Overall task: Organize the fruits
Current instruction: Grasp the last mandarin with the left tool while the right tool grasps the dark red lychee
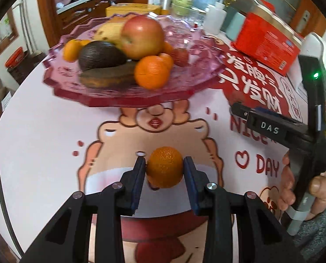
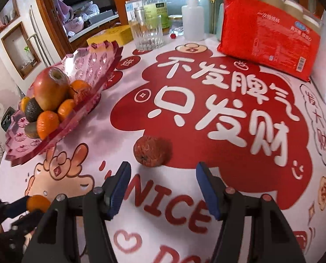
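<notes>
My left gripper (image 1: 164, 161) is shut on a small mandarin (image 1: 164, 169), both blue pads pressing its sides just above the printed tablecloth; the same mandarin (image 2: 37, 203) shows at the lower left of the right wrist view. Beyond it stands a pink glass fruit plate (image 1: 185, 83) holding an apple (image 1: 142, 36), a dark avocado (image 1: 99, 54), several mandarins and bananas. My right gripper (image 2: 163, 167) is open with nothing between its pads. A wrinkled red fruit (image 2: 152, 151) lies on the cloth just ahead of it. From the left wrist view the right gripper (image 1: 239, 111) sits at the right, held by a hand.
A red packet (image 2: 270, 32) lies at the back right of the table. Behind the plate stand a glass jar (image 2: 147, 28), a clear bottle (image 2: 155, 2), a white bottle (image 2: 192, 22) and a yellow box (image 2: 112, 35). The round table's edge curves along the left.
</notes>
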